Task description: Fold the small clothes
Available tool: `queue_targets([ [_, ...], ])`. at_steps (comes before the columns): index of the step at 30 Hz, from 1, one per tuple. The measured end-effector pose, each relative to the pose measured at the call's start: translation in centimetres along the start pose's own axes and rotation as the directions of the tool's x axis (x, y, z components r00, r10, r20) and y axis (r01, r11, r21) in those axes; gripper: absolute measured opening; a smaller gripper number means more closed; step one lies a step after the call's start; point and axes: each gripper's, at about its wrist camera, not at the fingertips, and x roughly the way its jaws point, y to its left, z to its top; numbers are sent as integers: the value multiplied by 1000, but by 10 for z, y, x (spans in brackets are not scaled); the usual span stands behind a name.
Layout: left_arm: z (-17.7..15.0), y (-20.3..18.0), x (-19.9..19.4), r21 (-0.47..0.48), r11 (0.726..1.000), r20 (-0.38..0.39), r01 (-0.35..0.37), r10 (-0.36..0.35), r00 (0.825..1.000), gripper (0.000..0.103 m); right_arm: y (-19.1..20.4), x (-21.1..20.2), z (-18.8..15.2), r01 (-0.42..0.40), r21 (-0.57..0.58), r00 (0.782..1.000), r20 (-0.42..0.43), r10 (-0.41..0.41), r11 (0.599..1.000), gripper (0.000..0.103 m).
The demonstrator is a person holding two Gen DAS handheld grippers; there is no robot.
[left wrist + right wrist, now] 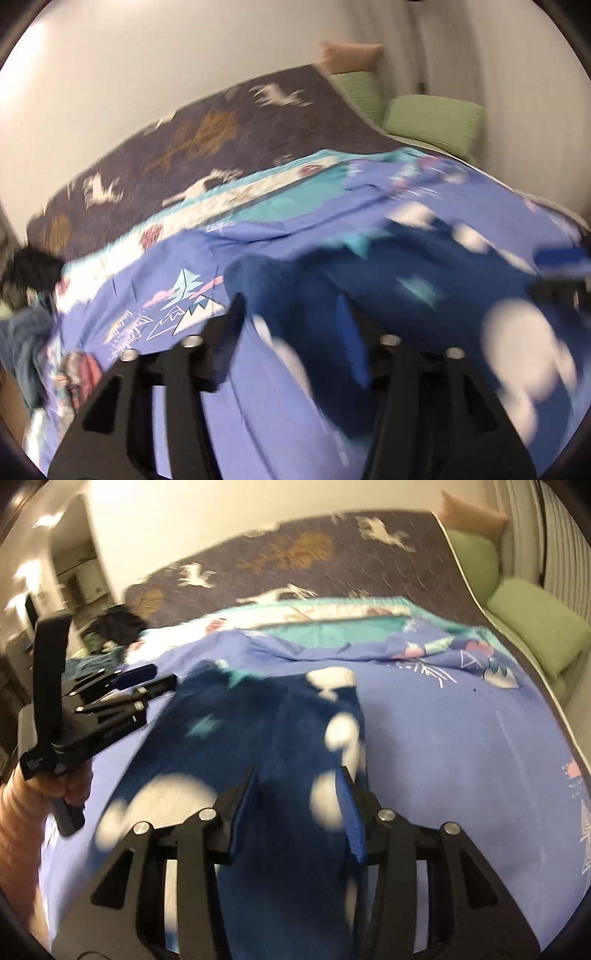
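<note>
A bed [229, 122] under a lilac sheet [461, 746] fills both views. A dark blue garment [258, 731] lies on it, between the spread right gripper [299, 797]. The left gripper [291, 317] is spread too. Green pillows [436, 118] sit behind; clothes [26, 266] are heaped left.

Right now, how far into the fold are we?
Early. Done: the dark blue garment is laid out on the lilac sheet, no finished fold visible. In hand: nothing clearly gripped; the right gripper is open, straddling the near end, and the left gripper is open above the fabric. Left: the folding itself, plus the clothes pile at the bed's edge.
</note>
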Motion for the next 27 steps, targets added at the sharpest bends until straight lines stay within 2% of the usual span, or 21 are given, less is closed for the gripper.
queue_targets([
  [1,-11,-11,-19,36,999,27,10,-11,1000,69,5,-16,-12,-19,-19,1000,17,19,1000,45],
  [3,-29,-30,-43,95,995,75,43,-50,996,74,12,-36,-29,-55,-45,998,35,57,997,52],
  [5,-43,-50,-36,120,993,65,9,-17,998,75,17,-29,-46,-34,-52,999,-21,33,998,57],
  [6,-47,-58,-26,118,993,36,7,-11,999,73,18,-14,-53,-14,-44,998,-65,11,999,57],
  [7,-48,-59,-18,75,997,29,15,-17,999,72,16,6,-65,14,-47,996,-88,-18,999,58],
  [9,-42,-49,-14,-6,999,1,52,-52,999,73,24,9,-66,72,-102,995,-64,-79,992,58],
  [11,-41,-40,-23,-48,998,-5,46,-46,999,74,19,4,-60,56,-42,995,-84,-59,998,58],
  [13,-53,-33,-48,-108,994,10,9,-8,1000,74,9,-12,-60,-7,15,998,-56,8,1000,57],
  [14,-60,-34,-57,-122,992,11,10,-8,1000,74,6,-19,-61,-7,31,999,-45,9,999,57],
  [16,-82,-40,-82,-130,991,5,6,-5,1000,75,-7,-42,-72,31,74,999,-19,-30,997,59],
  [19,-112,-55,-103,-118,992,-36,39,-43,998,77,-37,-57,-95,-8,185,999,-42,16,983,59],
  [20,-119,-61,-105,-116,992,-57,44,-51,997,77,-47,-58,-103,-24,233,998,-58,38,972,59],
  [22,-127,-75,-102,-82,997,-104,-2,-6,995,77,-61,-56,-118,-48,298,993,-91,78,953,59],
  [24,-126,-82,-89,-84,996,-139,-6,-6,990,77,-61,-52,-126,-35,286,991,-110,69,958,59],
  [27,-122,-84,-85,-143,990,-155,3,-25,988,77,-52,-42,-128,-48,251,987,-135,84,967,60],
])
